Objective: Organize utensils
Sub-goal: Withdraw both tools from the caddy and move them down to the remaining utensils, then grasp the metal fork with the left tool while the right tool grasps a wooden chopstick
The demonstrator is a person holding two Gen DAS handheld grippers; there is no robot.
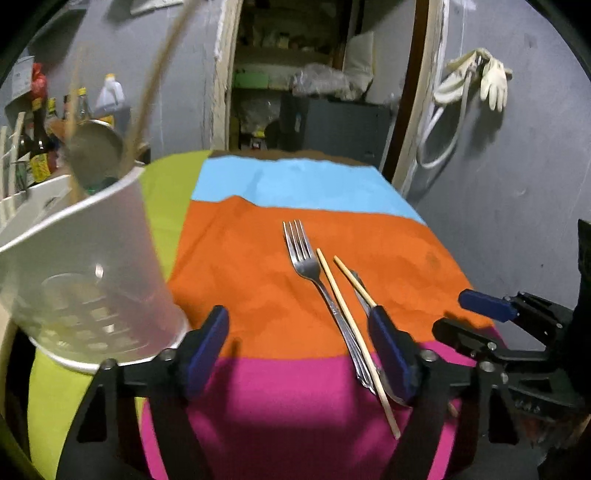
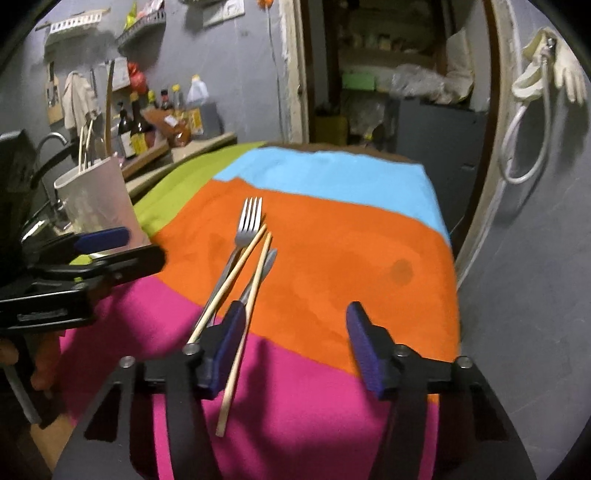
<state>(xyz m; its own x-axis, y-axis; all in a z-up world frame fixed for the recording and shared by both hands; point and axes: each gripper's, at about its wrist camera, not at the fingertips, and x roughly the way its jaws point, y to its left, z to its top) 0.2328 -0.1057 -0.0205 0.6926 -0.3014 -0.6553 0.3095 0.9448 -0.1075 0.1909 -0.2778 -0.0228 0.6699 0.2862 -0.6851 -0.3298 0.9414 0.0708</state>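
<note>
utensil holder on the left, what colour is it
White, the utensil holder shows best in the left wrist view.

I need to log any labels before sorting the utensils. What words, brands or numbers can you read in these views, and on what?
No text can be read in either view.
Bottles on the counter: yellow labels, too blurred to read.
Paper on the wall: too blurred to read.
Fork, chopsticks and white holder: no markings visible.

Two close wrist views, shared tablecloth [image 1: 258,280]
</note>
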